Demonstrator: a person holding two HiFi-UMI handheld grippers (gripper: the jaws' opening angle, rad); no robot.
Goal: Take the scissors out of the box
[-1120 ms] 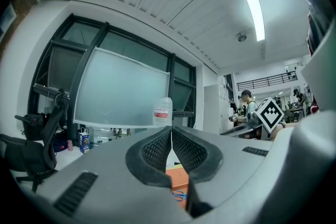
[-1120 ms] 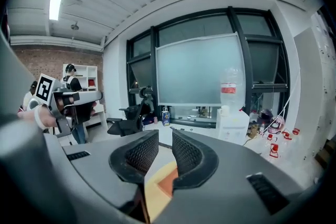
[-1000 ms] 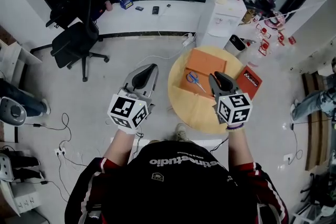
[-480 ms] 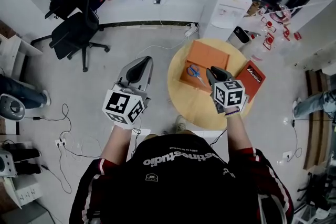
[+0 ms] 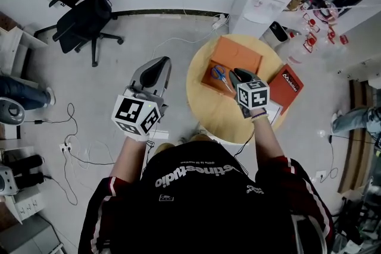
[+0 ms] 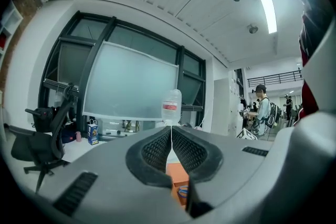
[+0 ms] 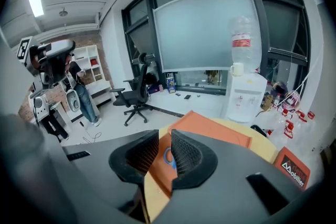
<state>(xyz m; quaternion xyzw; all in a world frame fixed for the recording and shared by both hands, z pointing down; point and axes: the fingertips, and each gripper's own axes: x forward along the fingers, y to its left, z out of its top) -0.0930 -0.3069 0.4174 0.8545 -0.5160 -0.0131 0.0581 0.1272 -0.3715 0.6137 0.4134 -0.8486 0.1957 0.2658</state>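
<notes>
Jaws of the right gripper (image 5: 233, 73) stand apart with nothing between the pads. In the right gripper view (image 7: 164, 136) the blue handle loop of the scissors (image 7: 169, 157) shows through the gap, beyond the tips and not yet touched. Over the last second this gripper has dropped and tipped nose-down toward the open orange box (image 5: 239, 54), so in the head view it now looks smaller and sits over the box's near edge. Its opening has not altered. I judge the reach nearly finished: what remains is to straddle the handles, close, and lift.

The scissors (image 5: 219, 74) lie flat inside the box, in its 8 o'clock corner, just at 9 o'clock of the right gripper's tips.

The left gripper (image 5: 157, 63) has shifted only a little. Its pads are pressed together on nothing, and it hangs off the table at about 9 o'clock.

The box rests on the 12 o'clock part of a round wooden table (image 5: 218, 116). A flat orange piece with a white logo (image 5: 289, 88) lies at the table's 3 o'clock edge. Beyond the table at 1 o'clock stands a white water dispenser (image 5: 265, 0). At 10 o'clock is a black office chair (image 5: 83, 27), in front of a white counter (image 5: 178, 0). Loose cables (image 5: 74, 146) trail over the pale floor at 8 o'clock.
</notes>
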